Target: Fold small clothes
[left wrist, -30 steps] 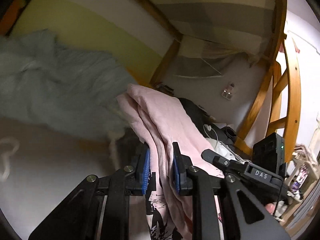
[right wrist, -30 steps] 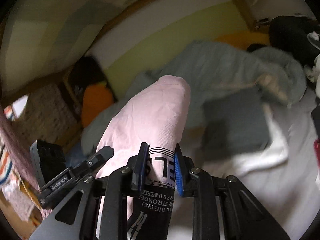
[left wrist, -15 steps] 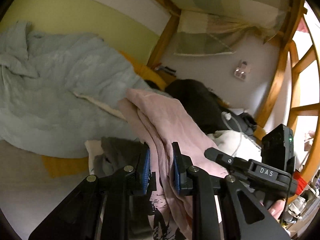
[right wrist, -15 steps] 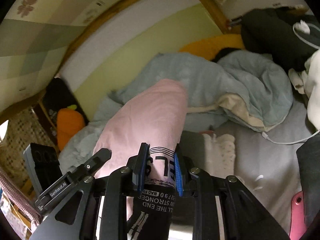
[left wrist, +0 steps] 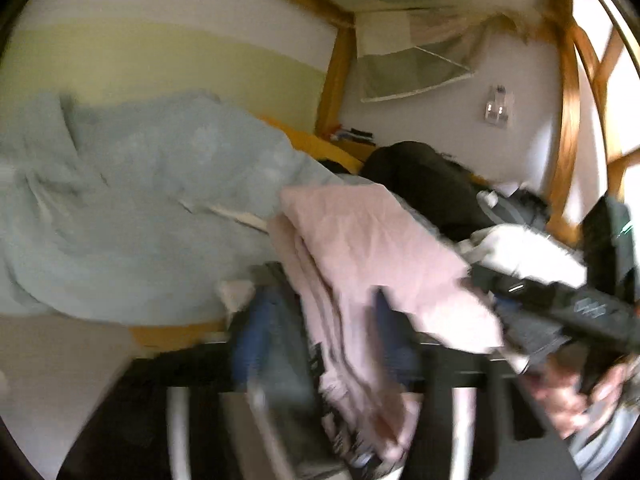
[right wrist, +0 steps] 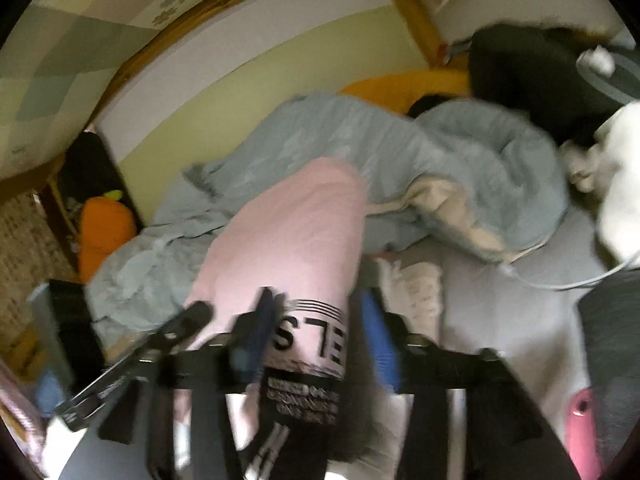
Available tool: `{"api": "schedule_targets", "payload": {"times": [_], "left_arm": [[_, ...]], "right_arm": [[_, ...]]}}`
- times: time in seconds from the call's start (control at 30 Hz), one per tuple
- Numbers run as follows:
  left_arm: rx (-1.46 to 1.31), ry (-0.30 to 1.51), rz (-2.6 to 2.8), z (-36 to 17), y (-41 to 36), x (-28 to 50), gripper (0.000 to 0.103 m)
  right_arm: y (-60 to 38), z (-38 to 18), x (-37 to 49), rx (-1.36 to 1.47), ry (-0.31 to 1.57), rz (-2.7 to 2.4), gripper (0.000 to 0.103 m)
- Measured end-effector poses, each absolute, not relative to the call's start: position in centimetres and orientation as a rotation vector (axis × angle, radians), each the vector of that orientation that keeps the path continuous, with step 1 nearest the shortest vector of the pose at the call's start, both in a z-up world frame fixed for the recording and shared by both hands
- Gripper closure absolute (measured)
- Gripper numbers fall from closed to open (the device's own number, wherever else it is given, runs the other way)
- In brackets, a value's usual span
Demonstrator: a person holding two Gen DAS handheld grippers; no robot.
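Between my left tongs (left wrist: 320,344) the folded pale pink cotton T-shirt (left wrist: 360,248) hangs in stacked layers; the jaws are spreading apart and the blue pads (left wrist: 256,328) stand clear of the cloth. My right tongs (right wrist: 316,332) are opening too, with the shirt's black-printed end (right wrist: 308,344) loose between their pads. Beyond lies a crumpled light blue quilt (right wrist: 360,140) toward the bed's wall edge (right wrist: 248,92).

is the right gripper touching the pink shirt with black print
Cannot tell. In the right wrist view the right gripper is opening with the pink printed shirt between its fingers, but blur hides any contact or gap.
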State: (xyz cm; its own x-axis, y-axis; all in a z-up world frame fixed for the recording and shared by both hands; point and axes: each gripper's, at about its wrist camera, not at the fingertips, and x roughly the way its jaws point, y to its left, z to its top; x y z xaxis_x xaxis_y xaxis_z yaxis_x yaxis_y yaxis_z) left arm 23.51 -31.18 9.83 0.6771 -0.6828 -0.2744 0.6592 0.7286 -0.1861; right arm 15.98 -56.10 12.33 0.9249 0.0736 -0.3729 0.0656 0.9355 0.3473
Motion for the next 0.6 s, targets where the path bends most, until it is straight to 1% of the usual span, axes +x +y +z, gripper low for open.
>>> {"api": "schedule_targets", "payload": {"times": [0.03,0.07,0.13,0.17,0.27,0.47,0.6], "left_arm": [[-0.054,0.299,-0.71,9.9,-30.8,22.5,0.003],[-0.053,0.256,-0.669,9.9,-30.2,21.5,0.0],[-0.083,0.212,-0.65,9.8,-28.9,20.0,0.0],[-0.1,0.201,-0.649,9.6,-28.2,19.1,0.0],[-0.113,0.163,-0.636,8.6,-26.9,16.3,0.0],[-0.013,0.069,-0.585,7.8,-26.5,11.3,0.0],[0.028,0.037,-0.552,6.6,-26.2,9.3,0.0]], "right_arm": [[-55.9,12.5,14.9,0.336,0.357,-0.008,0.027],[-55.7,12.6,13.5,0.314,0.31,-0.029,0.013],[-55.6,12.6,10.9,0.298,0.224,-0.068,0.006],[-55.4,12.7,9.6,0.288,0.185,-0.089,0.0],[-54.8,12.6,6.7,0.25,0.107,-0.18,0.0],[-52.5,10.3,3.0,0.13,0.01,-0.261,0.0],[-51.4,8.6,1.9,0.129,0.012,-0.266,0.0]]}}
